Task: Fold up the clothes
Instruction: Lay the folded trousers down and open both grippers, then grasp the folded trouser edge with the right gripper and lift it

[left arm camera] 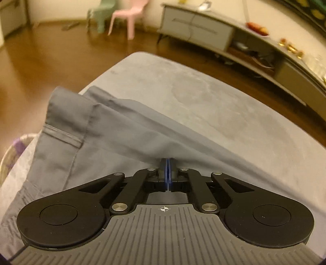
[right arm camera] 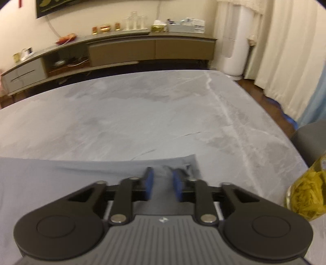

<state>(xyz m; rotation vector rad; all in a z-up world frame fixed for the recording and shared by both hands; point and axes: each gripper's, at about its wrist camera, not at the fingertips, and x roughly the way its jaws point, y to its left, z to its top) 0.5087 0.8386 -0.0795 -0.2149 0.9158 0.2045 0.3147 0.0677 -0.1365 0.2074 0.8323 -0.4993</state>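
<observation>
A grey garment (left arm camera: pixel 97 130) with a belt loop lies on the grey marble table (left arm camera: pixel 203 93) in the left wrist view, spread to the left and bunched in a raised fold. My left gripper (left arm camera: pixel 167 163) is shut on that fold of cloth, its tips hidden under the fabric. In the right wrist view the same grey cloth (right arm camera: pixel 61 175) lies flat at the lower left, its corner by my fingers. My right gripper (right arm camera: pixel 162 175) is open, its blue pads astride the cloth's corner edge on the table (right arm camera: pixel 142 114).
A glass jar with yellow contents (right arm camera: pixel 307 195) stands at the table's right edge. A woven basket (left arm camera: pixel 12 150) sits left of the table. A long sideboard (right arm camera: pixel 122 51) runs along the far wall. Pink and green chairs (left arm camera: pixel 126 16) stand on the wooden floor.
</observation>
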